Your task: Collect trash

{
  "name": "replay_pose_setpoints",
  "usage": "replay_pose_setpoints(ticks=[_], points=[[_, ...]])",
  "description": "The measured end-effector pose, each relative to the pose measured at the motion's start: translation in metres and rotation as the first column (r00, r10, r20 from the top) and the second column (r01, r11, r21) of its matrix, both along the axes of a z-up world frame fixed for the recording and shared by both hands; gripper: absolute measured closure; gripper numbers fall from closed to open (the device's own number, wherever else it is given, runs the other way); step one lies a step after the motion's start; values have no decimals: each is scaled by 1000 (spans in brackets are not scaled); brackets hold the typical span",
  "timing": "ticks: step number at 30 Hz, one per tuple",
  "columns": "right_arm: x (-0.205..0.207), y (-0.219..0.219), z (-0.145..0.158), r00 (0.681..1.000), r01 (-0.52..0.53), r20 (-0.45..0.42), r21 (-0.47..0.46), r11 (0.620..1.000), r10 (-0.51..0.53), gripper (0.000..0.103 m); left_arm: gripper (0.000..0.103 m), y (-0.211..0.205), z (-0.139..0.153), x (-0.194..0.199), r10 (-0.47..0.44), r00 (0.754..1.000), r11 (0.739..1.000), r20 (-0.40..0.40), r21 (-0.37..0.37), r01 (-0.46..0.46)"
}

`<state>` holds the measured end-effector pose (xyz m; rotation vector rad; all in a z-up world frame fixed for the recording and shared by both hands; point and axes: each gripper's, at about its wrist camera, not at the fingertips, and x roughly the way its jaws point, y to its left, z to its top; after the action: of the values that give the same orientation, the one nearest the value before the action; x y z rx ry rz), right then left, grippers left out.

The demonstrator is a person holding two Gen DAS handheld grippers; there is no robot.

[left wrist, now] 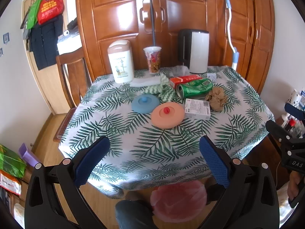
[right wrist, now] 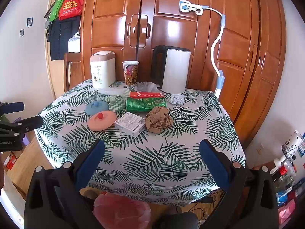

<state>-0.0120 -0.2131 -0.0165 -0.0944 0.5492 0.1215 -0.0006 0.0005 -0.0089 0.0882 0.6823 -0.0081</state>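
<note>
On the leaf-print tablecloth [left wrist: 133, 133] lie a crushed green can [left wrist: 193, 90] [right wrist: 145, 104], a crumpled brown paper ball [left wrist: 216, 98] [right wrist: 158, 119], a small white box [left wrist: 197, 109] [right wrist: 130, 124], a red carton [left wrist: 184, 80] [right wrist: 146, 94] and a blister pack [right wrist: 177, 99]. A red plastic bag [left wrist: 179, 200] [right wrist: 120, 211] hangs below the table's near edge. My left gripper [left wrist: 154, 158] hovers open over the near edge, nothing between its fingers. My right gripper [right wrist: 152, 162] is likewise open and empty, short of the trash.
A small lidded bin [left wrist: 121, 61], a paper cup [left wrist: 152, 59], a white kettle [left wrist: 197, 50], a green-striped cloth [left wrist: 162, 89], and blue [left wrist: 145, 103] and orange [left wrist: 167, 115] silicone lids share the table. A wooden wardrobe [left wrist: 171, 9] stands behind, a chair [left wrist: 70, 72] at the left.
</note>
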Motion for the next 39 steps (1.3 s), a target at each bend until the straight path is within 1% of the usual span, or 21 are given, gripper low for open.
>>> replay_pose_setpoints(ticks=[39], points=[[-3, -2, 0, 1000, -15, 2, 11, 1000, 15, 5, 6, -4, 1, -2, -11, 1000, 1000, -1, 1, 11]])
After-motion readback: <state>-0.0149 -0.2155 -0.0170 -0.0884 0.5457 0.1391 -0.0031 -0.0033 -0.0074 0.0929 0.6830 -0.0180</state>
